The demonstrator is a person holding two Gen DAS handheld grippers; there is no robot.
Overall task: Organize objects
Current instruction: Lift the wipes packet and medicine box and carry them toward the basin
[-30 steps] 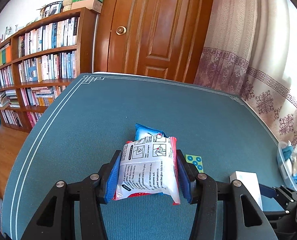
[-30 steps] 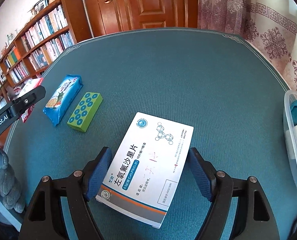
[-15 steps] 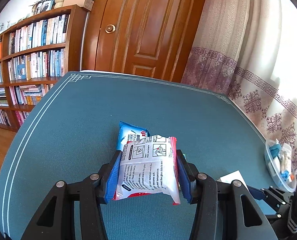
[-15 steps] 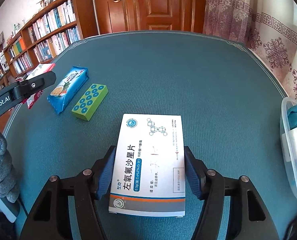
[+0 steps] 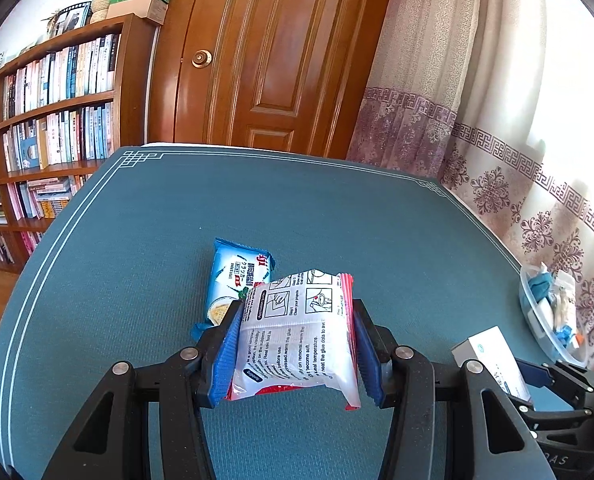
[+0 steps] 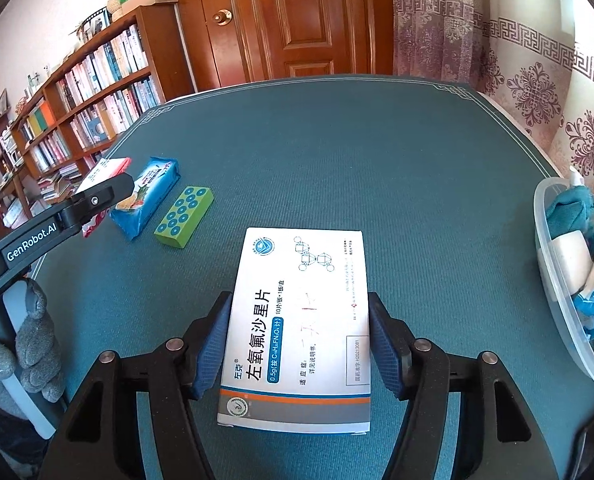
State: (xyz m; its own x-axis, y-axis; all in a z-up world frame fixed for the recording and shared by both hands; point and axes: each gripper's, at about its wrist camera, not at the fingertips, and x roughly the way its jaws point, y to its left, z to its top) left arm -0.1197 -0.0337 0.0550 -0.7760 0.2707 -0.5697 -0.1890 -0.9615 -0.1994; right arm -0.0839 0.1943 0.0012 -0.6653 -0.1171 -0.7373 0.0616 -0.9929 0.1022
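Observation:
My left gripper [image 5: 295, 344] is shut on a white and red printed packet [image 5: 297, 332] and holds it above the teal table [image 5: 337, 208]. A blue cracker pack [image 5: 237, 280] lies just beyond it. My right gripper [image 6: 301, 340] is shut on a white medicine box [image 6: 301, 320]. In the right wrist view the blue cracker pack [image 6: 147, 196] and a green dotted box [image 6: 183, 216] lie to the left, beside the left gripper's arm [image 6: 57, 220]. The medicine box also shows in the left wrist view [image 5: 493, 360].
A clear plastic container [image 6: 553, 280] holding cloth and small items stands at the table's right edge; it also shows in the left wrist view [image 5: 553, 312]. A bookshelf [image 5: 49, 120], a wooden door [image 5: 273, 52] and curtains [image 5: 497, 120] lie beyond the table.
My right gripper has closed on the medicine box and straightened it. My left gripper has swung with the packet, so the cracker pack now shows more to its left.

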